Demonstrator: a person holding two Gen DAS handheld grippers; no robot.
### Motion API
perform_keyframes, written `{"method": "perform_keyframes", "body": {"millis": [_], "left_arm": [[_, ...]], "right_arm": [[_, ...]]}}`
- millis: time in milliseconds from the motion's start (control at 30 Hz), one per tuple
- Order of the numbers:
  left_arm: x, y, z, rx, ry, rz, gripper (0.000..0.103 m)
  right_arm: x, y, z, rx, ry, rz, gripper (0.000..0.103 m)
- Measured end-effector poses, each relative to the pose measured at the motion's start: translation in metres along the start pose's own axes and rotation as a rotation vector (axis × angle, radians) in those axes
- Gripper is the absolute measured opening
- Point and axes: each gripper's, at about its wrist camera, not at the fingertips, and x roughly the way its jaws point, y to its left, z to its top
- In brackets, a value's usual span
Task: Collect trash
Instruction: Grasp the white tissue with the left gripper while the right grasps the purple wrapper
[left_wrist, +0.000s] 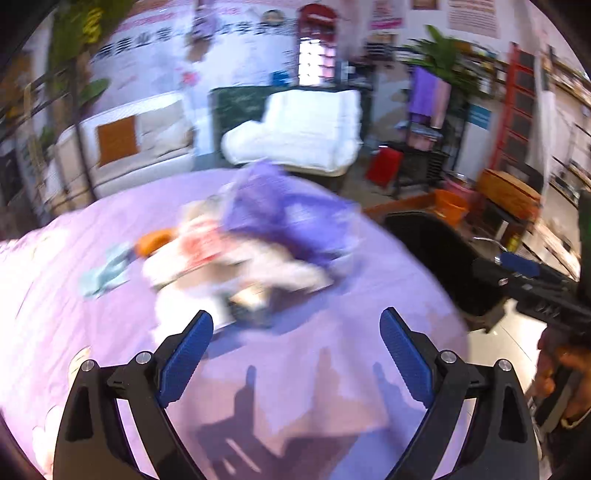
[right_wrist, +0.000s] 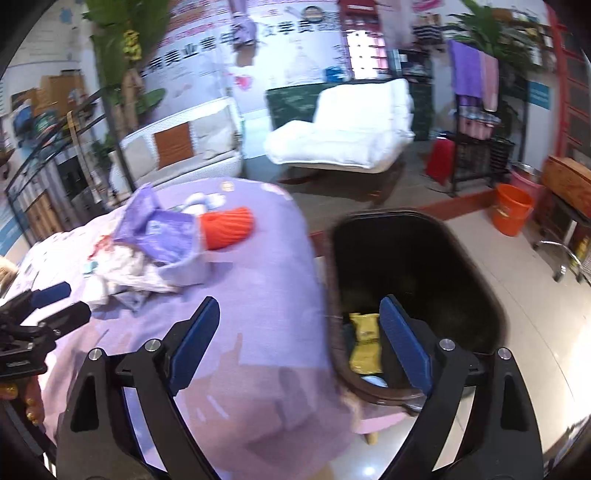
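Left gripper (left_wrist: 296, 328) spread, empty, over purple bedsheet (left_wrist: 332, 369); trash pile (left_wrist: 258, 243) just beyond. Right gripper (right_wrist: 298, 315) spread, empty; black bin (right_wrist: 424, 258) right, yellow wrapper (right_wrist: 364, 341) inside.

**Trash heap on the bed, bin at its right edge**

A heap of trash (left_wrist: 255, 254) lies on the bed (left_wrist: 332, 369), towards its far side, with a crumpled plastic bag (right_wrist: 162, 229) on top of the pile. A knitted item (right_wrist: 229, 229) rests just right of that bag, touching it. A small wrapper (left_wrist: 105, 275) lies on the sheet left of the heap, slightly apart. The trash bin (right_wrist: 480, 288) stands on the floor against the bed's right edge; a packet (right_wrist: 364, 341) lies inside it near the bottom. Beyond the bed stand a sofa (right_wrist: 184, 147) to the left and a lounge chair (right_wrist: 351, 129) to the right. A bucket (right_wrist: 511, 212) sits on the floor, right of and behind the bin.
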Motion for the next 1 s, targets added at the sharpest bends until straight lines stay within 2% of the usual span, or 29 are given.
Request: {"method": "perform_keyframes", "body": {"millis": [67,133,267,533,633,700,800,900,1000], "left_arm": [[0.005,0.015,-0.002,-0.009,0.022,0.041,0.086],[0.009,0.032,-0.006,-0.029,0.045,0.05,0.081],[0.025,0.053,-0.004,-0.064,0.083,0.021,0.077],[0.047,0.079,-0.003,-0.069,0.107,-0.017,0.072],[0.053,0.084,-0.01,-0.093,0.134,-0.039,0.056],[0.054,0.09,-0.014,-0.117,0.143,-0.045,0.038],[0.047,0.095,-0.019,-0.144,0.133,-0.043,0.019],[0.038,0.1,-0.023,-0.176,0.116,-0.04,0.013],[0.026,0.105,-0.028,-0.197,0.095,-0.016,0.012]], "right_arm": [[0.006,0.013,0.002,-0.012,0.012,0.035,0.088],[0.012,0.027,0.004,-0.031,0.023,0.063,0.088],[0.021,0.048,0.009,-0.053,0.029,0.109,0.088],[0.023,0.069,0.018,-0.113,0.039,0.138,0.088],[0.027,0.074,0.018,-0.123,0.052,0.148,0.088],[0.029,0.078,0.018,-0.132,0.06,0.158,0.088],[0.034,0.085,0.019,-0.161,0.066,0.169,0.088],[0.044,0.097,0.025,-0.213,0.082,0.199,0.088],[0.055,0.109,0.033,-0.273,0.092,0.209,0.088]]}}
